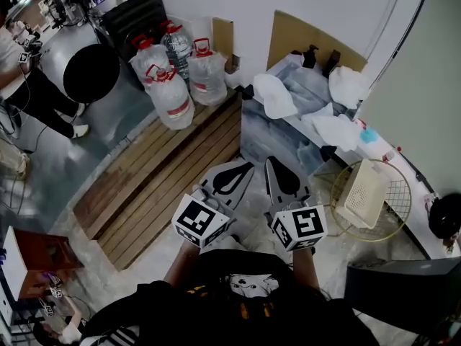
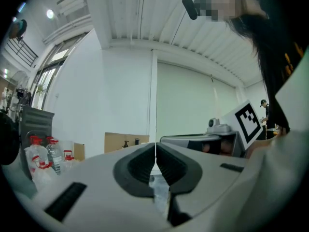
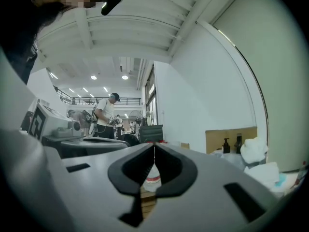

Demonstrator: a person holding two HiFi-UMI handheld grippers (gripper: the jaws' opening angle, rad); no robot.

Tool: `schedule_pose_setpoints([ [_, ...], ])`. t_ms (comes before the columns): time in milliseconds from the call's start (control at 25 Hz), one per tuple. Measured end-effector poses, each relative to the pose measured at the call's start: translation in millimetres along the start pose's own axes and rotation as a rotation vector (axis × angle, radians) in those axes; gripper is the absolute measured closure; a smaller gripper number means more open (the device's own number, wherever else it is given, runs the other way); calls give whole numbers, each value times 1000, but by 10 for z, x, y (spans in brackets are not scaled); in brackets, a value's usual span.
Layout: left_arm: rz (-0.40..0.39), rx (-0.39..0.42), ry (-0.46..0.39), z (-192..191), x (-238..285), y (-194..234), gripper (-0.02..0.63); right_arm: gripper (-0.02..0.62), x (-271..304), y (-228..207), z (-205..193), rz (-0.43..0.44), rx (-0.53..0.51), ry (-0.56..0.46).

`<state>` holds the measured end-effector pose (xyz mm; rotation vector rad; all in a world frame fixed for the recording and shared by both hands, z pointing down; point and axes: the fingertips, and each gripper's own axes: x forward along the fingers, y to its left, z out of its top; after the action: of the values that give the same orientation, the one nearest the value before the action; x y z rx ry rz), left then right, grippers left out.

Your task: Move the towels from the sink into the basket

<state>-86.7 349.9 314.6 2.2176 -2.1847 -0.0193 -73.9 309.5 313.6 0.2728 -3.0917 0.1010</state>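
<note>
A: Where are the towels?

B: Three white ones on the sink (image 1: 311,91), ahead and to the right of both tongs; one (image 1: 274,94) hangs at the near corner, one (image 1: 348,85) sits at the back, one (image 1: 333,130) lies toward the basket (image 1: 333,193); none has reached it.

A: And the tongs?

B: The left gripper (image 1: 241,170) and the right gripper (image 1: 276,168) are held level at the chest, side by side; each has its jaws closed tip to tip with nothing between them.

A: Which goes first?

B: I'd say the right; it is nearer the corner towel, and the basket is on its side, low and well apart from the tips. That towel's long axis seems to run away from the person, roughly along the line the right gripper points; so the jaws must open, then reach forward.

A: Do the views differ?

B: The right gripper view catches a towel (image 3: 253,151) at its right edge; the left one shows only water jugs (image 2: 36,158) and wall. Only the head view shows the basket; a white thing (image 1: 364,192) lies in it, towel or not I can't tell.
</note>
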Motion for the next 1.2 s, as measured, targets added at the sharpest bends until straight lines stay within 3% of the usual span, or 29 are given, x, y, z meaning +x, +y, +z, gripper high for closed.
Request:
schedule_pose_setpoints([
  [240,-10,-24,5,-82,119,348,598,589,251,-139,-34,-56,-42,34],
  [480,-24,-44,13,-162,472,570,598,589,552,-519,-134,-75,0,49],
  [760,25,-50,31,-262,1132,980,598,589,1059,-1145,-227,-40,30,63],
  [920,58,-49,45,-276,1584,1216,598,589,1391,-1522,-222,17,-9,77],
  [1200,126,-50,72,-274,2382,1604,598,588,1871,-2230,-343,86,24,125],
])
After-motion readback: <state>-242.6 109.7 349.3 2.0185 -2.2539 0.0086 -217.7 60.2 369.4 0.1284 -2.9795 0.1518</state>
